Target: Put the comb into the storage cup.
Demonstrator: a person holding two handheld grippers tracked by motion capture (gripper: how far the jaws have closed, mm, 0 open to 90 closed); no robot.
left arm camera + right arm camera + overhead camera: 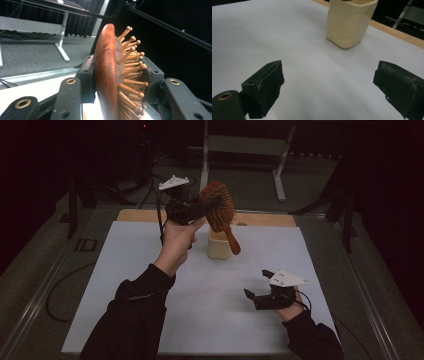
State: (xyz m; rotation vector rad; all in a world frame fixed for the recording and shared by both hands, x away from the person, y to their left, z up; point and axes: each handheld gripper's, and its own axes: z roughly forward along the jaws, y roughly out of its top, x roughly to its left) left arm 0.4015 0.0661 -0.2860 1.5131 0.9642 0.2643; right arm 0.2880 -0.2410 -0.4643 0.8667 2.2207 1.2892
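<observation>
1. Dark room all around, with a white sheet (pixel 200 290) covering the table in the middle of the high view and a strip of bare wood (pixel 265 219) along its far edge.
2. Left gripper (pixel 192 210) is up in the air, upper middle of the frame, clamped on the head of a wooden hairbrush (pixel 219 206). The handle (pixel 233 241) hangs down over a cream cup (pixel 218 247).
3. Left gripper view gets right in there: the brush (pixel 107 75) is edge-on between the two jaws, its ball-tipped pins (pixel 131 72) pointing right.
4. Right gripper (pixel 257 287) rests low on the sheet, lower right of the high view, jaws spread wide with nothing in them.
5. Right gripper view shows the cup (pixel 349 22) at the top of the frame, well apart from the open jaws, with a lumpy, dented wall you can't make out from above.
</observation>
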